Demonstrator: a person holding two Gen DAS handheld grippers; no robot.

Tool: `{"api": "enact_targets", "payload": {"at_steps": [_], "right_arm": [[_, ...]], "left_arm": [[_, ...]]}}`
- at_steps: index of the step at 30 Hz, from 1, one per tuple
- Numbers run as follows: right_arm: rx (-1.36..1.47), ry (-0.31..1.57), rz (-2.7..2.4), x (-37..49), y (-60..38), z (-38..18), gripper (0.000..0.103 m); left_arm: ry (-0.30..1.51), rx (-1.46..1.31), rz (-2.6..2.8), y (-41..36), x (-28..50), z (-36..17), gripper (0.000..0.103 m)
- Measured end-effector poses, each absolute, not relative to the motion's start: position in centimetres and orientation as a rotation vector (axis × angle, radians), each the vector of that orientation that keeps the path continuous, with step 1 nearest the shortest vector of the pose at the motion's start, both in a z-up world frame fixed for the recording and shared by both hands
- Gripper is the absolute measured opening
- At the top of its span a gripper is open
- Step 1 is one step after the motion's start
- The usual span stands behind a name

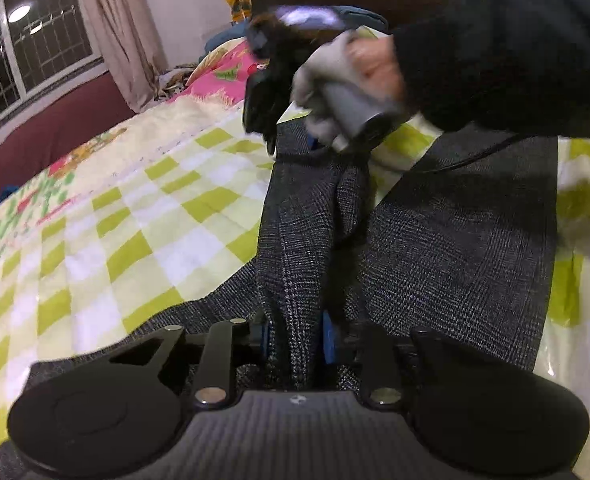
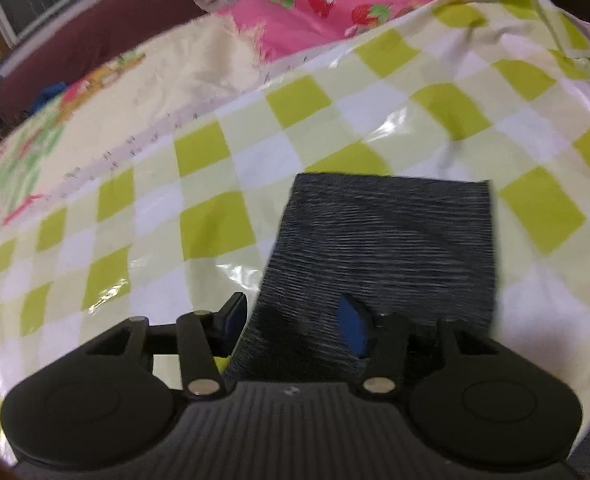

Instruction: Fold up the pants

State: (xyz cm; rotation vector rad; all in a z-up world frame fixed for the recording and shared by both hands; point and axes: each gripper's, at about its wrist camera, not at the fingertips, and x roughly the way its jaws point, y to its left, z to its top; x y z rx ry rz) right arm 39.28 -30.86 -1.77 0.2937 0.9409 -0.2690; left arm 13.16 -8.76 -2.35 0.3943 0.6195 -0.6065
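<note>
Grey checked pants (image 1: 455, 248) lie on the bed, both legs running away from me in the left wrist view. My left gripper (image 1: 297, 338) is shut on a raised ridge of that fabric, its blue pads (image 1: 329, 340) pressing from both sides. At the far end of the legs, a gloved hand (image 1: 327, 80) holds my right gripper (image 1: 291, 146) just above the cloth. In the right wrist view the flat end of the pants (image 2: 391, 232) lies under my right gripper (image 2: 295, 324), which stands open: one blue pad (image 2: 353, 332) is over the fabric, the other beside its edge.
A glossy green-and-white checked sheet (image 1: 135, 240) covers the bed. A pink printed pillow (image 1: 231, 68) lies at the far side, with a curtain (image 1: 119, 28) and a window (image 1: 35, 40) behind. A thin black cable (image 1: 475, 156) hangs over the right leg.
</note>
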Motion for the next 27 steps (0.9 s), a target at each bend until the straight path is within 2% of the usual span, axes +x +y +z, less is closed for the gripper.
{"api": "enact_targets", "payload": {"at_steps": [4, 5, 6, 12, 18, 21, 27], "right_arm": [[0.166, 0.942, -0.363, 41.4, -29.7, -3.0, 0.040], [0.170, 0.947, -0.353, 41.4, -30.0, -2.9, 0.016], [0.201, 0.953, -0.328, 41.2, -30.6, -2.7, 0.004], [0.375, 0.799, -0.239, 34.0, -35.4, 2.4, 0.003], [0.602, 0.589, -0.203, 20.1, -43.5, 7.6, 0.003], [0.685, 0.562, -0.242, 13.8, -47.2, 7.0, 0.003], [0.845, 0.671, -0.299, 8.1, -50.7, -0.5, 0.004]], "left_arm": [[0.603, 0.404, -0.616, -8.7, 13.0, -2.4, 0.038], [0.600, 0.404, -0.618, -8.7, 13.0, -2.4, 0.038], [0.598, 0.401, -0.618, -8.5, 13.0, -2.3, 0.037], [0.573, 0.430, -0.596, -8.4, 12.1, -1.1, 0.032], [0.492, 0.537, -0.621, -9.7, 9.1, 0.9, 0.030], [0.487, 0.582, -0.661, -10.9, 7.5, 0.9, 0.030], [0.480, 0.786, -0.705, -14.1, 4.8, -1.7, 0.030]]}}
